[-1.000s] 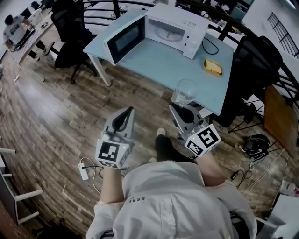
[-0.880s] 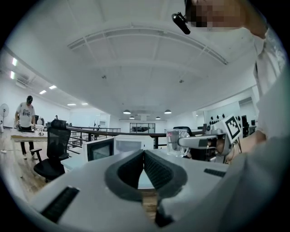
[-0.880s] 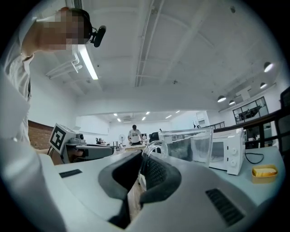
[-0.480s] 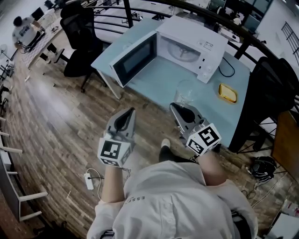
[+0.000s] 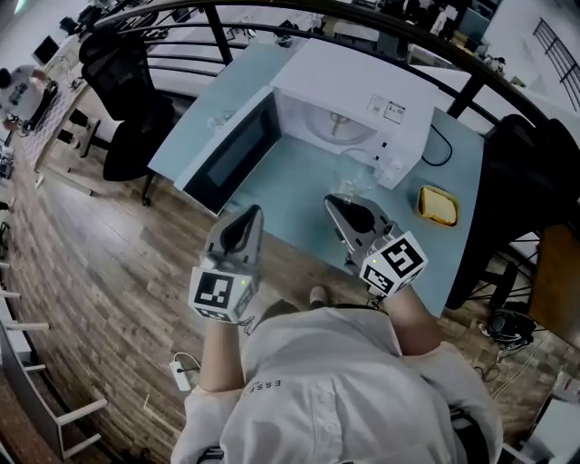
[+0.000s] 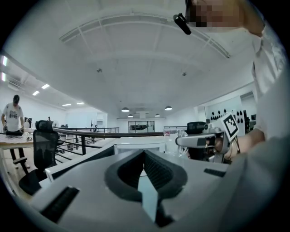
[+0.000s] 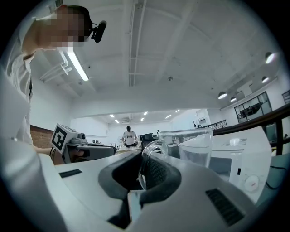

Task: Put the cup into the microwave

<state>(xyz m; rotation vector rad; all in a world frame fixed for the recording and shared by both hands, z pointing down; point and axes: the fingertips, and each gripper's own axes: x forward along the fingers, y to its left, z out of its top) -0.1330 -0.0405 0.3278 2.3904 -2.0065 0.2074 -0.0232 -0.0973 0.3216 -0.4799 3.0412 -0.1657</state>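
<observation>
A clear glass cup [image 5: 354,176] with a handle hangs over the pale blue table [image 5: 299,195], just in front of the open white microwave [image 5: 362,113]. My right gripper [image 5: 332,200] is shut on the cup's handle [image 7: 147,166], and the cup body [image 7: 194,147] stands upright past the jaws. The microwave's door [image 5: 227,156] swings out to the left and the glass turntable inside shows. My left gripper [image 5: 253,212] is at the table's near edge by the door, its jaws shut and empty, tips meeting [image 6: 144,152].
A yellow dish [image 5: 437,205] lies on the table right of the microwave, with a black cable behind it. Black office chairs [image 5: 127,100] stand at the left and right of the table, and a curved black railing [image 5: 299,11] runs behind it. The floor is wood.
The person has walked up to the table. Both grippers and the cup have come from over the floor to over the table's near edge, close to the microwave's opening.
</observation>
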